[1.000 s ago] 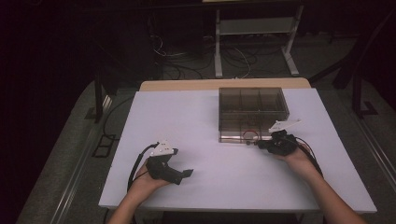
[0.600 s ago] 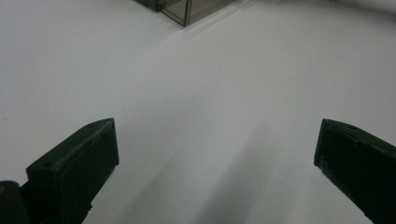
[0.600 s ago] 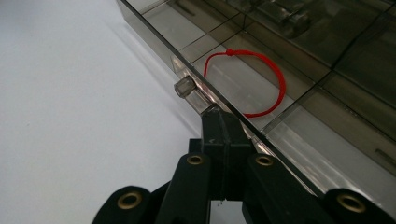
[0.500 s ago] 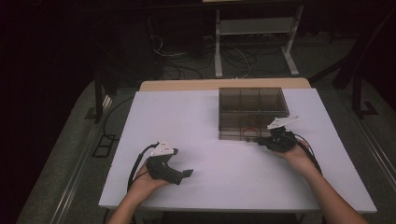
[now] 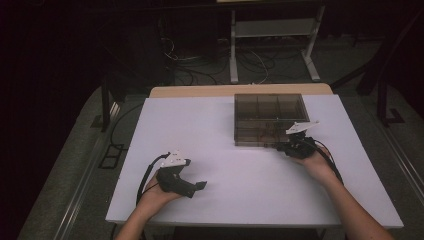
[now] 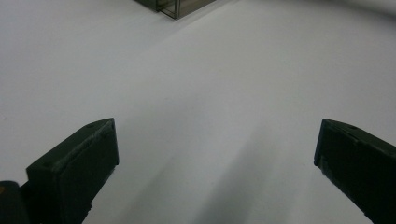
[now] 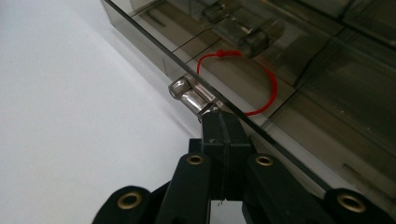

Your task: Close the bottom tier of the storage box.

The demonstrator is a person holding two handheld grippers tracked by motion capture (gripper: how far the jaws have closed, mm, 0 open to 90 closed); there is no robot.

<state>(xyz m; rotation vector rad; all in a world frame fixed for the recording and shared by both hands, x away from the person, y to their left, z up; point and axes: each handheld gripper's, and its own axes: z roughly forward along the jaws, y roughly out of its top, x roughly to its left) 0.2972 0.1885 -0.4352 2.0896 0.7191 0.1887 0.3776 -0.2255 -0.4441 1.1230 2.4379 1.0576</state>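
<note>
A smoky transparent compartment box (image 5: 269,107) lies at the back right of the white table (image 5: 210,130). My right gripper (image 5: 281,146) is at the box's front edge. In the right gripper view its jaws are pressed together (image 7: 219,123), pinching the small silver latch (image 7: 189,95) on the lid's (image 7: 327,93) front rim. A red thread loop (image 7: 268,79) lies in a compartment under the lid. My left gripper (image 5: 200,186) rests near the table's front left, open (image 6: 217,149) with nothing between its jaws; a corner of the box (image 6: 175,5) shows far ahead of it.
Beyond the table stands a white metal frame (image 5: 272,30) with cables on the dark floor. A wooden edge (image 5: 200,91) runs along the table's back. Bare white tabletop lies between the two hands.
My right gripper has crept slightly forward against the box's front edge. The left gripper has stayed still.
</note>
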